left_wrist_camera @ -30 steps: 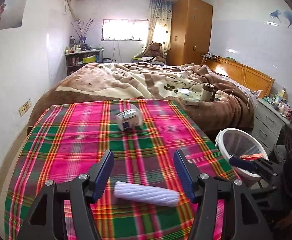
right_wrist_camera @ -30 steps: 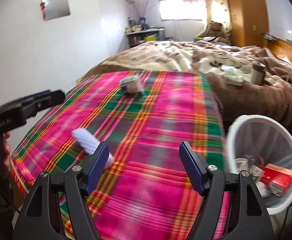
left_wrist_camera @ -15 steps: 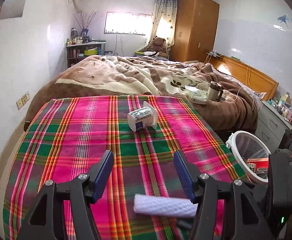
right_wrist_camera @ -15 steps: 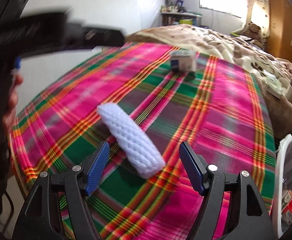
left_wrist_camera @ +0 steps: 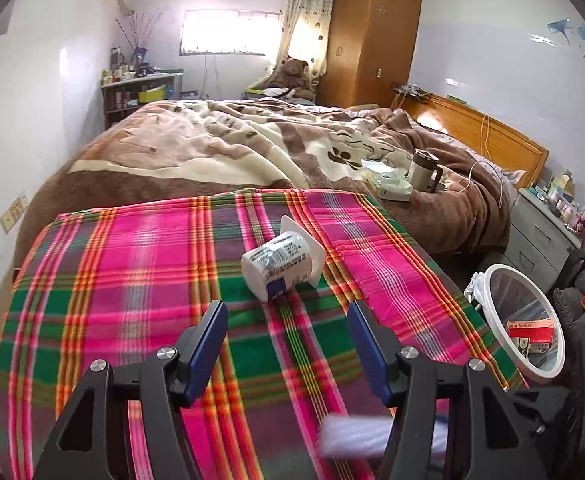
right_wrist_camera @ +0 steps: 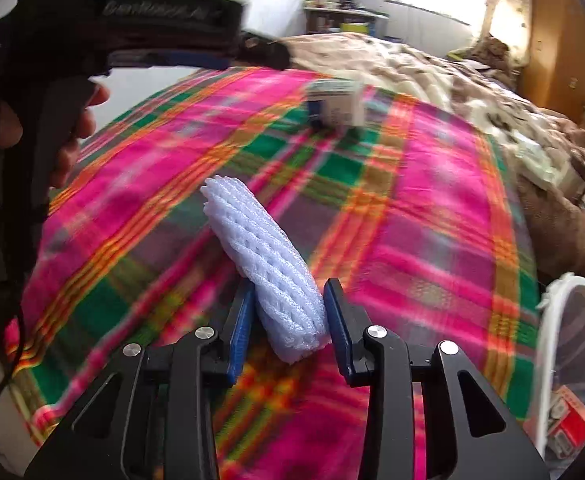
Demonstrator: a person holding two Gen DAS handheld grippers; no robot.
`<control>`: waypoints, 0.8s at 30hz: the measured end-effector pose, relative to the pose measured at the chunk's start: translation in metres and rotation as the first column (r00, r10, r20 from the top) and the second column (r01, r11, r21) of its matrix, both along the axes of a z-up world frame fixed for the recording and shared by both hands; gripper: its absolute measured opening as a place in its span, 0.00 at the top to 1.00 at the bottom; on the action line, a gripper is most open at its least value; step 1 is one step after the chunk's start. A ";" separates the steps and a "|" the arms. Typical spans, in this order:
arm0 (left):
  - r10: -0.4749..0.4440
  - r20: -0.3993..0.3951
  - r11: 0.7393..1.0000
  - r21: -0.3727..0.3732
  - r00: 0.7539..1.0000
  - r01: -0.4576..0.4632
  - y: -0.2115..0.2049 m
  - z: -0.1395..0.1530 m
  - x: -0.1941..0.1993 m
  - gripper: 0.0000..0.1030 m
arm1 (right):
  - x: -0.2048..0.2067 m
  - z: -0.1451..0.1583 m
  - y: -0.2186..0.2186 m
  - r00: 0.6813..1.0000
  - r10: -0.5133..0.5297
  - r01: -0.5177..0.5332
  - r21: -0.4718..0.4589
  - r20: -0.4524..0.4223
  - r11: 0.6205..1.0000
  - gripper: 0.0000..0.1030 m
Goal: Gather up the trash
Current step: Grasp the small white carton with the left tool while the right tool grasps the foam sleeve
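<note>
A white foam net sleeve (right_wrist_camera: 264,264) lies on the plaid blanket (right_wrist_camera: 432,208). My right gripper (right_wrist_camera: 288,320) is closed on the sleeve's near end, blue pads touching both sides. The sleeve shows blurred at the bottom of the left wrist view (left_wrist_camera: 352,436). A tipped white yogurt cup (left_wrist_camera: 282,264) lies farther up the blanket; it also shows in the right wrist view (right_wrist_camera: 336,102). My left gripper (left_wrist_camera: 288,344) is open and empty, just short of the cup. A white trash bin (left_wrist_camera: 520,320) with red cartons stands at the blanket's right edge, also in the right wrist view (right_wrist_camera: 548,344).
A bed with a brown quilt (left_wrist_camera: 252,148) lies beyond the blanket, with a mug (left_wrist_camera: 422,170) and tissue pack (left_wrist_camera: 390,188) on it. A grey nightstand (left_wrist_camera: 544,236) and a wooden wardrobe (left_wrist_camera: 372,36) stand at the right.
My right gripper has moved onto the foam sleeve and closed on its end. My left gripper has moved forward toward the yogurt cup, leaving the sleeve behind.
</note>
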State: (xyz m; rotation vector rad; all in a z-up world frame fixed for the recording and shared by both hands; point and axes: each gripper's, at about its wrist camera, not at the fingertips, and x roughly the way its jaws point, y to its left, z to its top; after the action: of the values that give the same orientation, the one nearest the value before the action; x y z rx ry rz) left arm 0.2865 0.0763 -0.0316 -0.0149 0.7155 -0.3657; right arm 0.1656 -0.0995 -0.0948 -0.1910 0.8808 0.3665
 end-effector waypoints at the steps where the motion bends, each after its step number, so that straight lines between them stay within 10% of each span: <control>1: -0.003 -0.003 1.000 0.002 1.000 0.003 -0.001 -0.002 0.007 0.40 | 0.004 0.001 -0.006 1.000 -0.030 0.030 0.001 0.005 1.000 0.65; 8: -0.081 -0.051 0.997 0.010 0.995 0.082 -0.010 -0.017 0.055 0.40 | 0.033 0.004 -0.044 0.974 -0.227 0.227 0.005 0.008 0.974 0.65; 24: -0.162 -0.107 0.977 0.125 0.981 0.175 -0.045 -0.043 0.114 0.40 | 0.056 -0.002 -0.060 0.969 -0.246 0.246 0.025 -0.017 0.969 0.65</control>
State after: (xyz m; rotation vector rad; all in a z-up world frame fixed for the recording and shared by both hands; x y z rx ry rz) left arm 0.4007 0.0310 -0.0741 0.1572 0.8384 -0.4815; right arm 0.2216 -0.1592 -0.0969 -0.0526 0.9011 0.1480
